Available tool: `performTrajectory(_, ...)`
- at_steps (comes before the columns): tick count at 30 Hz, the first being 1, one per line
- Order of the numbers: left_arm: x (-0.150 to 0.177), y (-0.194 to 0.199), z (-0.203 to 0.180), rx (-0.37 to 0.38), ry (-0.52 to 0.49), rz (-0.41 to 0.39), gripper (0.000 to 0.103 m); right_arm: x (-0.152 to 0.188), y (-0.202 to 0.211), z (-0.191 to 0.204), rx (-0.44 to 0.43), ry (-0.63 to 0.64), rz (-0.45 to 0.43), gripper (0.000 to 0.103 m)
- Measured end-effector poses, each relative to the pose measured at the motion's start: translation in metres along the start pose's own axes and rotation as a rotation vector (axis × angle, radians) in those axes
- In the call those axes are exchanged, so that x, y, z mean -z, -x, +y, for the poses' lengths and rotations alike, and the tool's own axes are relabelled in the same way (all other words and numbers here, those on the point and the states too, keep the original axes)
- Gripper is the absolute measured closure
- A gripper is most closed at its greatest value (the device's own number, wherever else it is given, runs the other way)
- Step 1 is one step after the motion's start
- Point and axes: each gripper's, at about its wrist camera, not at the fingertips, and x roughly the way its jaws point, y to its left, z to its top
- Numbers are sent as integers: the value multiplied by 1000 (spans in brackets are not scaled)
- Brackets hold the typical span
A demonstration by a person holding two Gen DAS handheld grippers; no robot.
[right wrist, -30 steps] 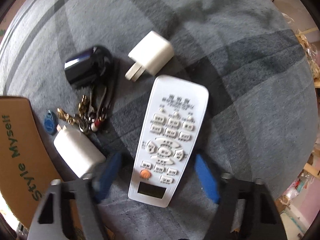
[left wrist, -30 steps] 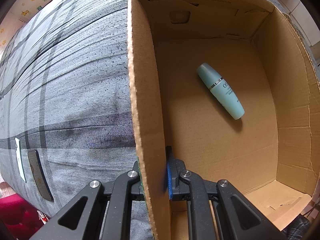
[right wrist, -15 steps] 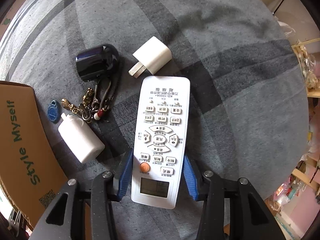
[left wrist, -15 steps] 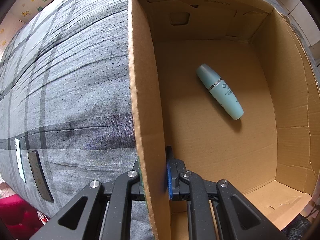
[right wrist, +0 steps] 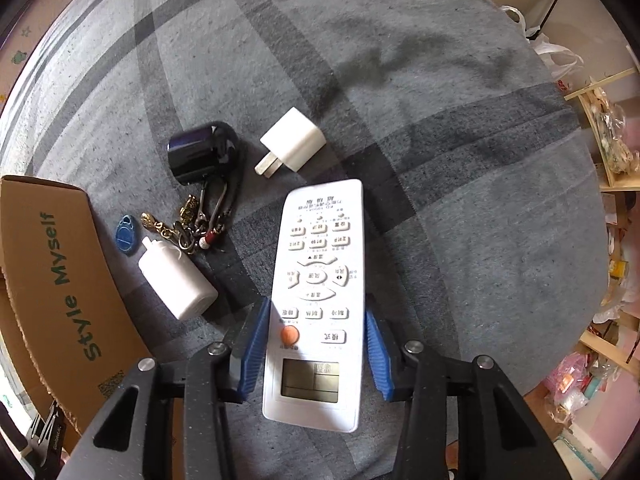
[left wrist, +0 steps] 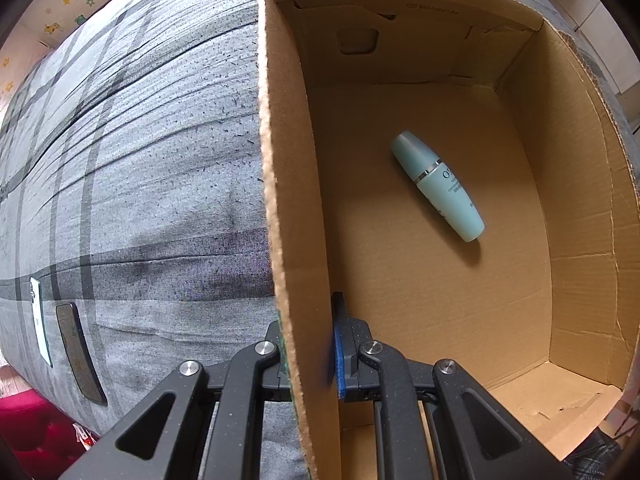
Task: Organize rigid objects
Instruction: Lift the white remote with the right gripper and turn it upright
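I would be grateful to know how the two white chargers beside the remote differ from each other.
The cube charger is short and blocky; the long charger is taller with rounded edges. The cube charger lies beyond the remote, the long charger left of it, near the keys. Both lie on the grey cloth.

Green "Style Myself" runs along the cardboard box (right wrist: 52, 280) flap; other print too small

A grey plaid bedcover (right wrist: 440, 160) lies beneath, wooden shelves (right wrist: 608, 128) standing beside.
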Motion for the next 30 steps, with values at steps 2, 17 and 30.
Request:
performTrajectory(2,0,0,0,0,1,0,91,1,3,-2,-2,1,-1,55)
performTrajectory(17,-1,0,1,1,-3,1,91,-4,19,-10,-22,-28,-18,56)
performTrajectory(30,-1,1,-1,0,0,1,91,0,-1,-2,2,-6,-2,56)
